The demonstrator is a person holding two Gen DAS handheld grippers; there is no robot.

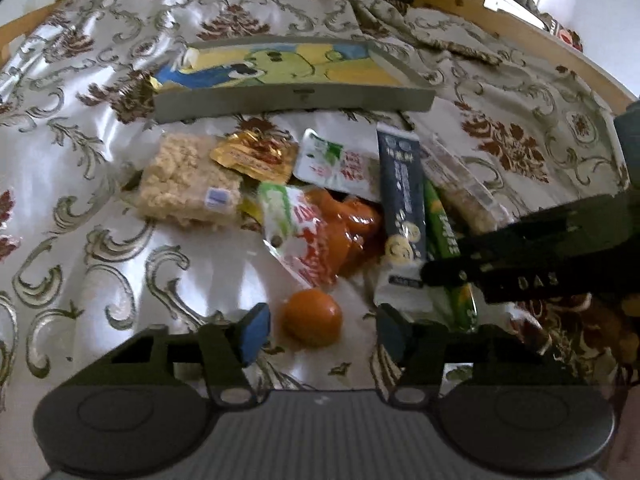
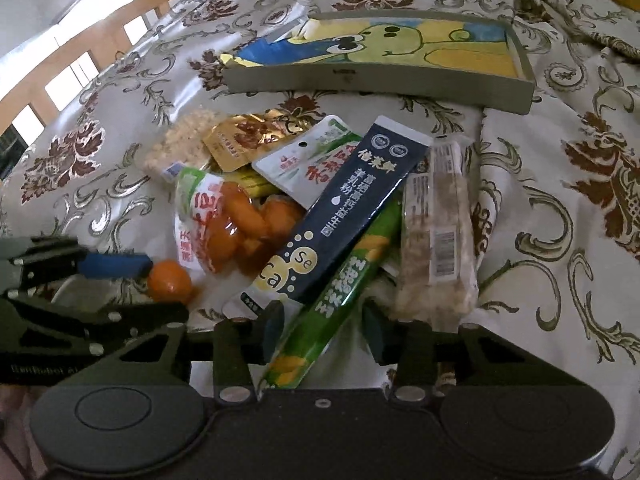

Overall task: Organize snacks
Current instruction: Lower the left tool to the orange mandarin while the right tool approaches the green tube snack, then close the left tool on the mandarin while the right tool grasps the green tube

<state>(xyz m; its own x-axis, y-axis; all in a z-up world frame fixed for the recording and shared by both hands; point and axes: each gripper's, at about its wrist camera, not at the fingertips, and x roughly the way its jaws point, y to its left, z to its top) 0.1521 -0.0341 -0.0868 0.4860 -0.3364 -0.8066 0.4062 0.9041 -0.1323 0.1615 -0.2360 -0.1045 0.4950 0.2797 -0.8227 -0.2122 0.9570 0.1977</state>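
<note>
left gripper [image 1: 320,330]: jaws partly apart, straddling the small orange fruit [image 1: 312,322] on the patterned cloth [image 1: 120,264]; pads beside the fruit with a gap on each side, nothing clamped.
right gripper [image 2: 322,334]: jaws partly apart around the green corn stick packet [image 2: 332,312]; pads close to its sides, contact hard to judge where the packet hides the pad faces, probably not yet pinched.
snack pile: heaped just in front of the cartoon tray [image 2: 380,84], none of it inside; dark milk powder sachet [image 2: 352,216] lying over the green packet, clear cereal bar [image 2: 436,240] just beside it.
risk, fruit: round and smooth, likely to roll or squirt out from between the pads if closed off-centre; soft skin could be bruised by a hard squeeze.
risk, green packet: pinned under the sachet, so lifting could drag the sachet along and scatter the heap; slick wrapper may slide out of a light grip.
risk, grippers: working close together, left fingers visible at the edge of the right view, so a sideways lift could knock one into the other.
risk, tray: raised wall in the way, low carry could catch on it.
</note>
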